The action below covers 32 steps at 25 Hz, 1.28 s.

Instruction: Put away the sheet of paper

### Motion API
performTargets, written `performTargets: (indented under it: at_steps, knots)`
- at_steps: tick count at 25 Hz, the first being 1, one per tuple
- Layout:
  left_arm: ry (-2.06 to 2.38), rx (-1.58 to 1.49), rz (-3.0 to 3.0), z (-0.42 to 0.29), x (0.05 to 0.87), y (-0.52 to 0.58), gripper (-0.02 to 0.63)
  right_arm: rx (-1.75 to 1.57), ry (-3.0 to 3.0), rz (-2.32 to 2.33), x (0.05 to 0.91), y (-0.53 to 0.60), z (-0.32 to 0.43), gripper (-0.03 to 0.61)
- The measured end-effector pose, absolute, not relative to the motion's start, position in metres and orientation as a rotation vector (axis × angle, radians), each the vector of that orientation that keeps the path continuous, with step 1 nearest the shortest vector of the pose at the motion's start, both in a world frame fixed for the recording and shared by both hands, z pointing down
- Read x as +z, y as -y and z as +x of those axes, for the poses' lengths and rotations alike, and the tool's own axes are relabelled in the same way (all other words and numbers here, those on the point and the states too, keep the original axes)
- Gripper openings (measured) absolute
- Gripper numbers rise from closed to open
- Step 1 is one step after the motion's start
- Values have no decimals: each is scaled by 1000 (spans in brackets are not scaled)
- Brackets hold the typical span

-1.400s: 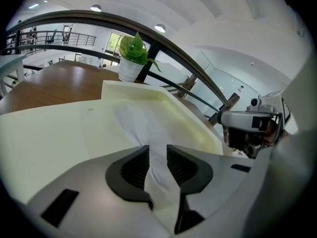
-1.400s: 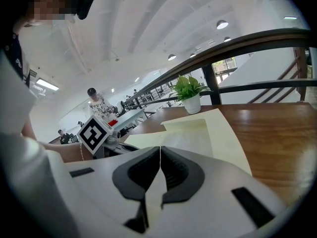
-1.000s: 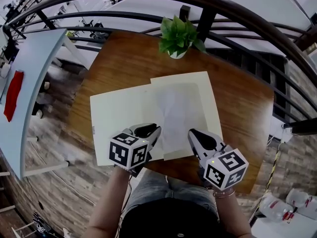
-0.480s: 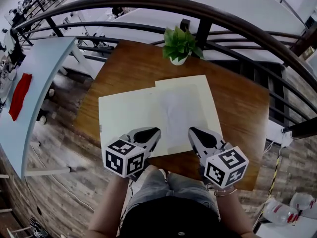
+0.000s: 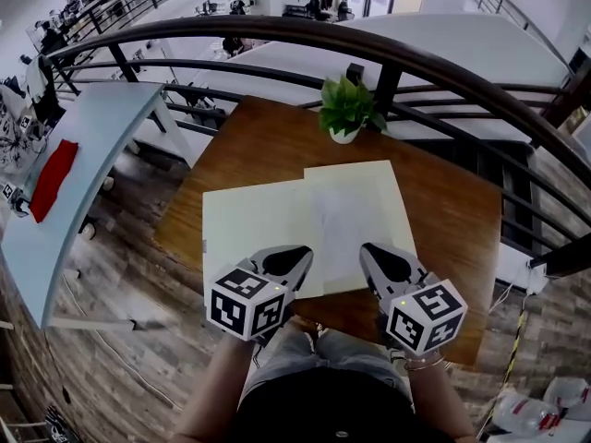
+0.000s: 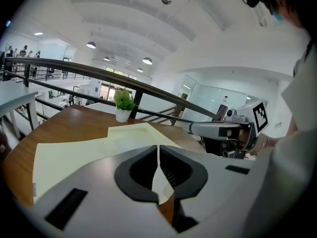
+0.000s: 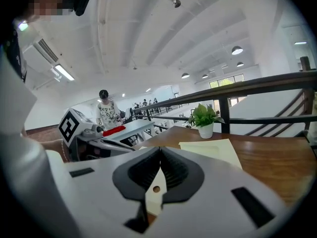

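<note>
In the middle of the head view, on the brown wooden table [image 5: 259,146], an open cream folder [image 5: 249,233] lies flat. The sheet of paper [image 5: 343,221] rests on its right half, a slightly paler patch against the cream. At the lower centre of the frame the left gripper [image 5: 305,255] points over the folder's near edge, close to the fold. The right gripper [image 5: 367,250] points at the near edge of the right half, just beside the sheet's lower end. Each gripper's own view shows its jaws pressed together with nothing between them; whether the tips touch the folder I cannot tell. At the table's far edge, upper centre of the frame, a small green plant [image 5: 348,109] stands in a white pot before the dark curved railing [image 5: 434,63]
</note>
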<state>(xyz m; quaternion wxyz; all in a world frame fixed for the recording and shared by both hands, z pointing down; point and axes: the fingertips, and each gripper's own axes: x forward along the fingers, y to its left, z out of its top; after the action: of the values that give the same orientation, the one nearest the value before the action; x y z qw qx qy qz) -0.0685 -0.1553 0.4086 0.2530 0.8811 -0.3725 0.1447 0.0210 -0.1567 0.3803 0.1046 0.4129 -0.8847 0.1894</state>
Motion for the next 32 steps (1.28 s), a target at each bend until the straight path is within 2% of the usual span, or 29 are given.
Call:
performTargets:
  at_steps: [17, 32]
  knots:
    - [1178, 237, 2383, -92, 385, 154, 23, 479, 2662, 1195, 360, 151, 5, 26]
    - [1152, 258, 2371, -89, 395, 157, 21, 492, 2651, 1155, 370, 156, 2, 26]
